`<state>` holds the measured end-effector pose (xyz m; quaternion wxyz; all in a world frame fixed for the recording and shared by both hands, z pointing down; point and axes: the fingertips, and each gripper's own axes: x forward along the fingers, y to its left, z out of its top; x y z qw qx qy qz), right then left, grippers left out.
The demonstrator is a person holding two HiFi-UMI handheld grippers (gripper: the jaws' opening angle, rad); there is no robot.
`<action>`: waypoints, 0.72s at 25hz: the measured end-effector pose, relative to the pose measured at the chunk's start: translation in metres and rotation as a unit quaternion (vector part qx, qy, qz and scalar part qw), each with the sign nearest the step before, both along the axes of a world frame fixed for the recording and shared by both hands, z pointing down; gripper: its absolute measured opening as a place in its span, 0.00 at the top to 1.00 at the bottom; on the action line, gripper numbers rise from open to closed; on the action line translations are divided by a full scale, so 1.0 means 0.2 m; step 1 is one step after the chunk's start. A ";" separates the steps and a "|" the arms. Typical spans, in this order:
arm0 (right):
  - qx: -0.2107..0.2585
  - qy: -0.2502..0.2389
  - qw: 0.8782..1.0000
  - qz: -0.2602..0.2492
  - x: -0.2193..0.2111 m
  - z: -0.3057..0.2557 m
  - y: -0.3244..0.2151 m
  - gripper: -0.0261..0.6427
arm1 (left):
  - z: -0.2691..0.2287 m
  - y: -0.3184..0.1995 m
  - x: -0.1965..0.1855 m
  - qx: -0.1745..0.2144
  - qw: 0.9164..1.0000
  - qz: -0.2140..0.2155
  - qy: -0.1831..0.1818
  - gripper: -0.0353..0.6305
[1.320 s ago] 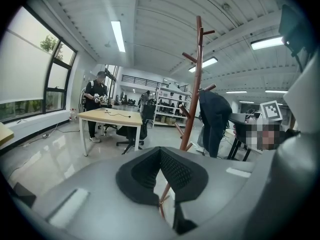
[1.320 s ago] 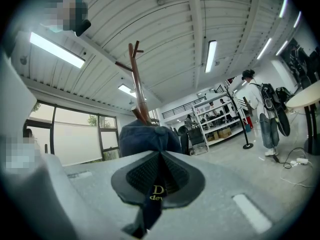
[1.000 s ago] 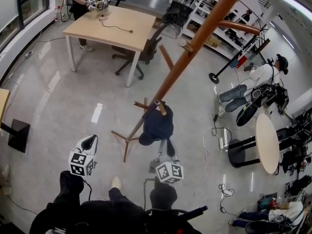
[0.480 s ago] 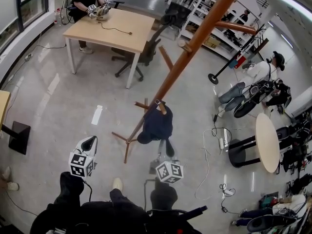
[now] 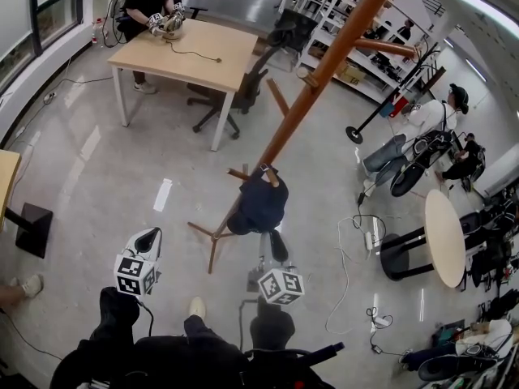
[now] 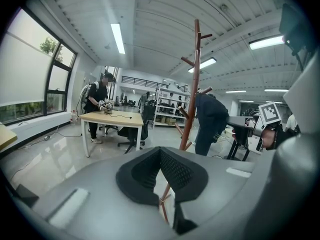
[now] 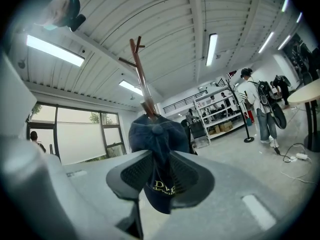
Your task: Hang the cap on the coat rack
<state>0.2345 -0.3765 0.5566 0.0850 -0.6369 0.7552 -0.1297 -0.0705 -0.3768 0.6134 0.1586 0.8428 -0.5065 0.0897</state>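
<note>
My right gripper (image 5: 278, 247) points up at the dark navy fabric cap (image 7: 158, 132). Its fingers (image 7: 131, 175) are opening, one on each side of the cap's drooping brim, and they no longer pinch the cloth. On the brim I see gold stitched lettering: a large "D" followed by what may be a "W", with a smaller line under it that starts "devel". The rest runs behind my finger and I cannot read it. The cap hangs on a short lower peg (image 5: 272, 179) of the tall reddish-brown wooden coat rack (image 5: 324, 71), with its crown against the pole and the button on top facing me. From the head view it sits low on the rack, just above the spread wooden feet (image 5: 208, 235) on the glossy grey floor (image 5: 97, 177). My left gripper (image 5: 146, 237) is well off to the side of the rack, its fingers (image 6: 176, 170) closed together at the tips with nothing between them. Both grippers carry a cube with black-and-white square markers (image 5: 280, 285) and no words. Farther back, a person (image 5: 150, 2) works at a pale wooden tabletop (image 5: 203, 51). To the right there is a round light tabletop (image 5: 444, 237).
</note>
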 end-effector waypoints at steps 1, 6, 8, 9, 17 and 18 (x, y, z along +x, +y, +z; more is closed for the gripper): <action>-0.001 -0.001 1.000 -0.001 -0.01 0.00 0.01 0.80 | 0.00 0.01 0.00 0.000 1.000 0.000 0.000 0.94; 0.006 -0.002 1.000 -0.004 -0.03 -0.02 0.05 0.74 | -0.01 0.06 -0.02 0.003 1.000 -0.001 0.000 0.94; 0.008 -0.003 1.000 -0.005 -0.03 -0.02 0.07 0.72 | -0.01 0.08 -0.02 0.005 1.000 0.000 -0.001 0.94; 0.008 -0.003 1.000 -0.005 -0.03 -0.02 0.08 0.70 | -0.01 0.09 -0.02 0.005 1.000 0.000 0.000 0.94; 0.005 -0.010 1.000 -0.011 -0.05 -0.02 0.19 0.61 | -0.03 0.18 -0.04 0.014 1.000 0.006 0.000 0.94; 0.005 -0.010 1.000 -0.012 -0.06 -0.02 0.20 0.59 | -0.03 0.19 -0.04 0.015 1.000 0.007 0.000 0.94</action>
